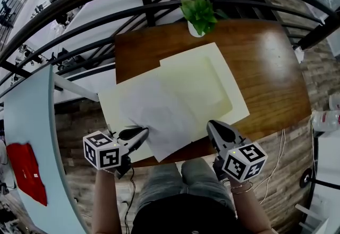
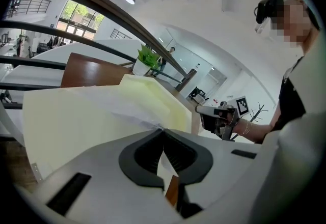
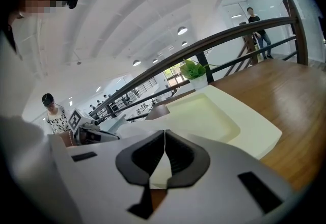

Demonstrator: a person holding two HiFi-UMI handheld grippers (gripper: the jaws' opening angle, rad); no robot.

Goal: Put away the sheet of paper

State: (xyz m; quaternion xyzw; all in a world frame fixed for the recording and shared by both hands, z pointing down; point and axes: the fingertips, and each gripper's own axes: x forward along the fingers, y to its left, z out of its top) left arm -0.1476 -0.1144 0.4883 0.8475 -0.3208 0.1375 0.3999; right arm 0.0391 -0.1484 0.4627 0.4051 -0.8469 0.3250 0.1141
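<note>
Red cloth (image 1: 21,172): far left, on a pale blue side surface, well apart from the work.
Left gripper (image 1: 144,131): clenched. Its tips meet on the near-left edge of the sheet, which puckers there, so it reads as a pinch on the paper.
Sheet of paper (image 1: 159,113): white and lying askew on top of the folder's near-left leaf. Its near corner pokes out past the table's front edge.
Cream folder (image 1: 223,76): opened flat, with a shallow rectangular recess in the far-right leaf. The left leaf overhangs the table's left side.
Potted plant (image 1: 199,14): at the table's far edge, just beyond the folder.
Right gripper (image 1: 211,123): jaws pressed together with nothing between them. It hangs over the table's front edge, just beside the sheet's right side.
Wooden table (image 1: 276,63): bare on the right.
Progress: early, by my reading. The folder is open and the sheet is gripped, but it is not yet squared into the folder.
Remaining: probably seat the sheet in the folder, then close it.
</note>
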